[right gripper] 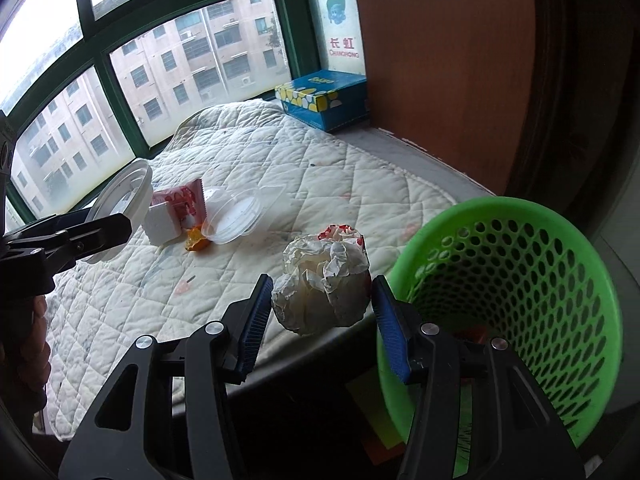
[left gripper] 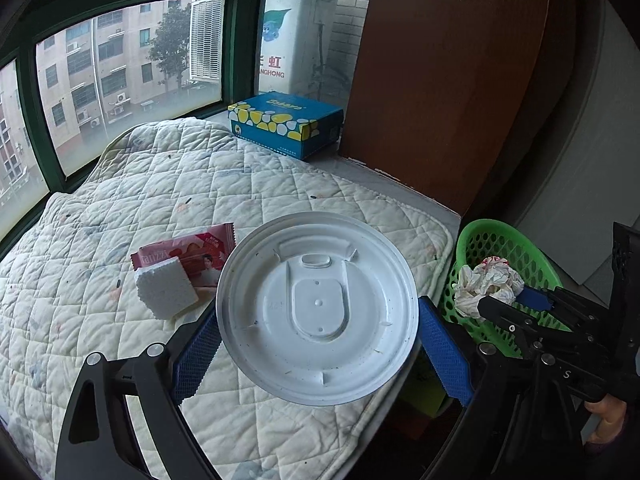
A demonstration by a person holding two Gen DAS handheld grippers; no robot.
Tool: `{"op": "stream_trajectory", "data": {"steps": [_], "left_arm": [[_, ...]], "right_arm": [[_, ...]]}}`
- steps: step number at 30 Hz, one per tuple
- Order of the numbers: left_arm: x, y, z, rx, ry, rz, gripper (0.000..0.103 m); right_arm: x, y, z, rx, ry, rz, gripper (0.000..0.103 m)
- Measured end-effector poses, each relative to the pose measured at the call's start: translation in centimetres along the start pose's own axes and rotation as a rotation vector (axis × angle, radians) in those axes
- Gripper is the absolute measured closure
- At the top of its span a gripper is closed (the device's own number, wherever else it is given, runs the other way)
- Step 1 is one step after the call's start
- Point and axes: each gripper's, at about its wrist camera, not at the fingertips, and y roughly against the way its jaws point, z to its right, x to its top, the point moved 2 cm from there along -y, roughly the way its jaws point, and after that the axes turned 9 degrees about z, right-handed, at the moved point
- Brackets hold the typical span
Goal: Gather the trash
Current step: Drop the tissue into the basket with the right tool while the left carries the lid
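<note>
1. The left gripper (left gripper: pixel 318 340) is holding a round white plastic cup lid (left gripper: pixel 317 309) above the near edge of the cream quilted pad (left gripper: pixel 240 184), its blue-padded fingers (left gripper: pixel 444 354) clamped on the lid's opposite edges.
2. The right gripper (right gripper: pixel 318 320) is carrying a crumpled white paper ball with red print (right gripper: pixel 322 280), its fingers (right gripper: pixel 256 320) pressing on either side of the wad, just beside the rim of the green perforated plastic basket (right gripper: pixel 520 280).
3. On the pad, a pink snack wrapper (left gripper: pixel 192 252) is lying under a white foam square (left gripper: pixel 166 292); a clear plastic lid (right gripper: pixel 240 212) and a small orange scrap (right gripper: pixel 196 245) are sitting just beside them.
4. A blue tissue box with yellow and white spots (left gripper: pixel 286 124) is resting on the sill near the window (left gripper: pixel 132 72), well apart from the trash.
</note>
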Motion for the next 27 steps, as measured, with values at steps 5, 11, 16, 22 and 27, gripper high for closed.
{"op": "stream_trajectory", "data": {"steps": [5, 11, 16, 22, 27], "left_arm": [[0.8, -0.5, 3.1, -0.035, -0.045, 0.005, 0.014], [1.2, -1.0, 6.9, -0.085, -0.083, -0.004, 0.014], [1.6, -1.3, 9.9, -0.121, -0.124, -0.011, 0.014], [1.8, -2.2, 12.8, -0.154, -0.163, -0.024, 0.014], [1.5, -3.3, 14.6, -0.180, -0.185, -0.046, 0.014]], "right_arm": [[-0.2, 1.8, 3.1, -0.064, -0.028, 0.015, 0.052], [-0.7, 3.3, 6.8, -0.135, -0.063, 0.022, 0.050], [-1.2, 4.3, 9.6, -0.189, -0.097, 0.024, 0.049], [-1.7, 5.2, 12.0, -0.230, -0.134, 0.033, 0.041], [-2.0, 6.0, 13.1, -0.243, -0.153, 0.042, 0.041]]}}
